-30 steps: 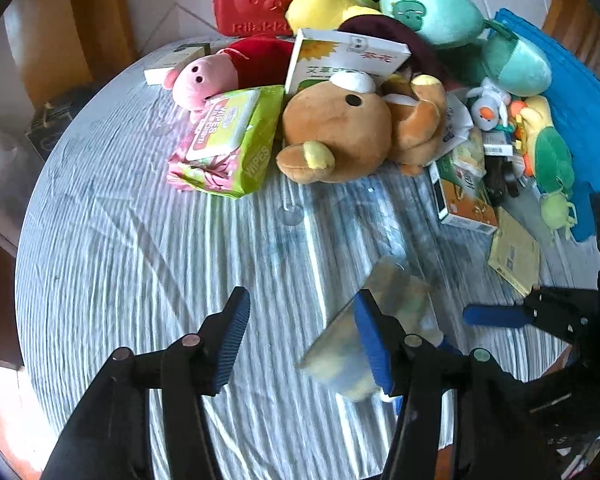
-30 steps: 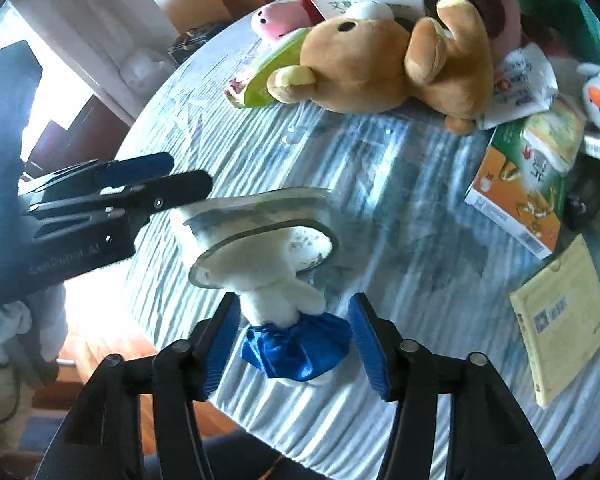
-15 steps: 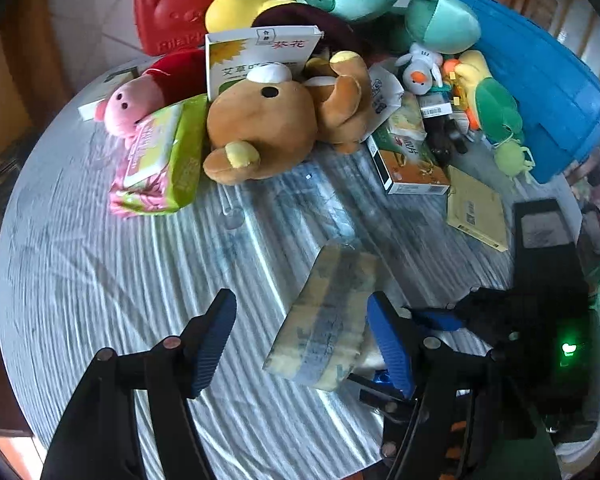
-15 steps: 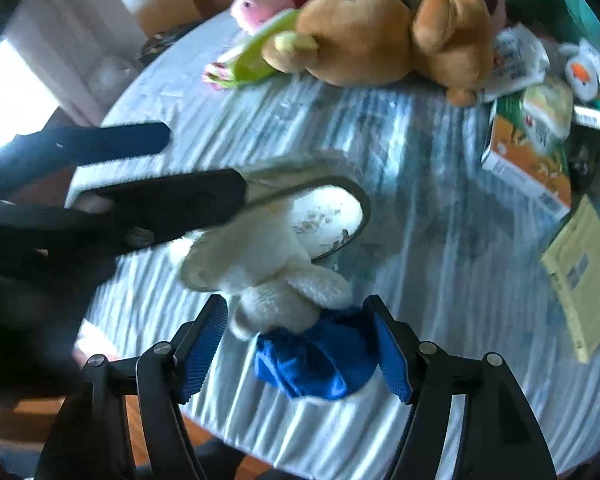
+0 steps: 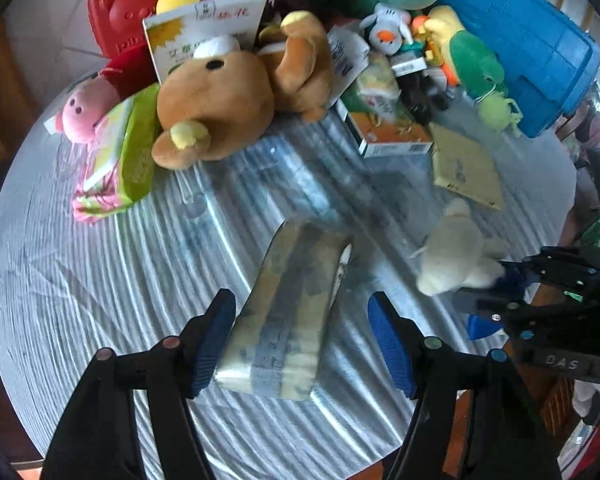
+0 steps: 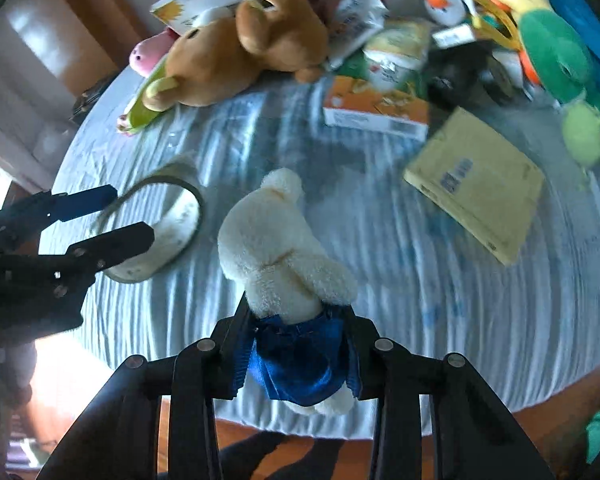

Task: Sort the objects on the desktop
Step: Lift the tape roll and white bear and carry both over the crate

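The tape roll (image 5: 288,312) lies on the table (image 5: 100,264) between the left gripper's (image 5: 302,336) spread fingers, which are clear of it. From the right wrist, the right gripper (image 6: 296,348) has just been closing and grips a white plush (image 6: 276,248) by its blue trousers.

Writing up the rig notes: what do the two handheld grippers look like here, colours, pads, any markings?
Both are black two-finger tools. The left gripper has angular linkage arms with round pivot pins and ribbed blue pads on the fingers. The right gripper has the same black linkage and blue ribbed pads; seen from the left wrist view, its body carries pale lettering, partly readable as "DAS". No cables or sleeves are visible.
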The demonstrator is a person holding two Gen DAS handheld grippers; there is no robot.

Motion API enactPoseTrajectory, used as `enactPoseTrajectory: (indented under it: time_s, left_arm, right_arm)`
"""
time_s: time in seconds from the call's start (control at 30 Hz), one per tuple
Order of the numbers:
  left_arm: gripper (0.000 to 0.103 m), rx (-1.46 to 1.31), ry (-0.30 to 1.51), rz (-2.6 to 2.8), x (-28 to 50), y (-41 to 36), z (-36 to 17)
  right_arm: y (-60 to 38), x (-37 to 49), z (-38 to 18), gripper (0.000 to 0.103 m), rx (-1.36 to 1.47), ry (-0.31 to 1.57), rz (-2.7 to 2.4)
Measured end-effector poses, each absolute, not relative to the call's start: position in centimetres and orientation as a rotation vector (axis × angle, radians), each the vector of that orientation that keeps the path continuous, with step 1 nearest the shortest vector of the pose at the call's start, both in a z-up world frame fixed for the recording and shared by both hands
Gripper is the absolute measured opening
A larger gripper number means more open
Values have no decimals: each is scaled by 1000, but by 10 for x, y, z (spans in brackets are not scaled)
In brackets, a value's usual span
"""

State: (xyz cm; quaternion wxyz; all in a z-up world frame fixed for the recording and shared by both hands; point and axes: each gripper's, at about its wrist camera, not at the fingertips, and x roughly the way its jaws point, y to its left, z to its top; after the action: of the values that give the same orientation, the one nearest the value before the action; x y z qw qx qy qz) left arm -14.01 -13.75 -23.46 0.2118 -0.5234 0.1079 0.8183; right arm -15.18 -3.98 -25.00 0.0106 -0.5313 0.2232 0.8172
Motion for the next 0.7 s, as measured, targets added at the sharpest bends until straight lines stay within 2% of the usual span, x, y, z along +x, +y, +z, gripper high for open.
enactPoseTrajectory:
  time_s: [0.33,0.5,0.53,0.57,0.7]
  left_arm:
    - [68,-1506,302,2265,-150,-149,-246]
    - [67,-1538,380,2219,-147,-142,-257]
    - [61,-1535,383,2223,-144,-142,-258]
    - [43,-1537,382,2227,-142,-142,-260]
    - [43,-1532,331,2249,-139,-144,-252]
  right_arm:
    - [-42,-145,-265,38,-1679,733,2528]
    - [-42,-144,-268,38,-1684,740,2529]
    - [-42,-144,-268,38,-1683,740,2531]
    - [-42,-144,-268,38,-1682,736,2531]
    - [-43,-143,-264,38,-1669,708,2534]
